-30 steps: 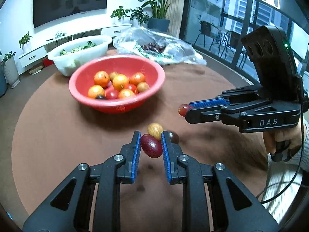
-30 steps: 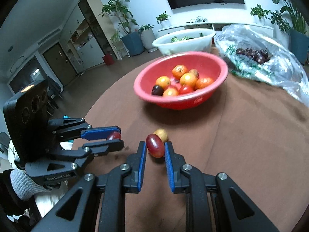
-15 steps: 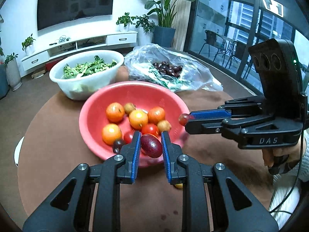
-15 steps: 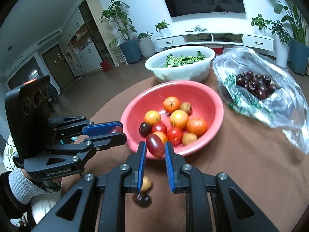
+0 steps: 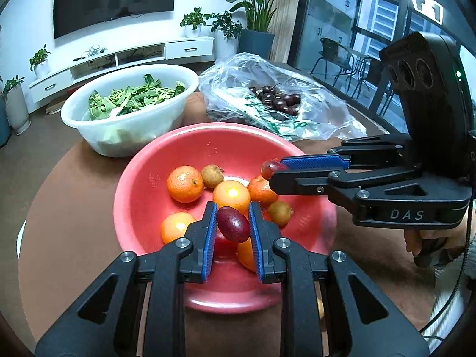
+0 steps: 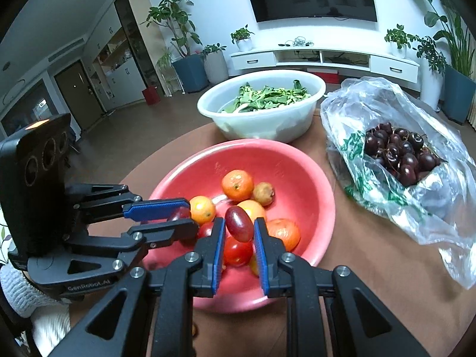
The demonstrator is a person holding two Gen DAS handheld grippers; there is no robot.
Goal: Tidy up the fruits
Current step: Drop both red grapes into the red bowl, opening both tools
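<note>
My left gripper point(image 5: 231, 223) is shut on a dark red oval fruit point(image 5: 233, 224) and holds it above the red bowl point(image 5: 139, 184). My right gripper point(image 6: 238, 228) is shut on a similar red oval fruit point(image 6: 239, 224), also above the bowl point(image 6: 300, 160). The bowl holds several oranges point(image 5: 184, 184), tomatoes point(image 6: 237, 251) and small brown fruits point(image 5: 211, 175). Each gripper shows in the other's view: the right one point(image 5: 272, 170) from the right, the left one point(image 6: 180, 212) from the left. A small fruit point(image 5: 320, 308) lies on the table behind the bowl, mostly hidden.
A white bowl of leafy greens point(image 5: 131, 110) stands behind the red bowl. A clear plastic bag of dark cherries point(image 6: 398, 154) lies at the right on the round brown table point(image 6: 372, 267). A TV unit and potted plants stand beyond.
Both grippers have risen from the table with their fruits and moved forward over the red bowl. The loose fruits on the table have dropped out of view beneath them.
</note>
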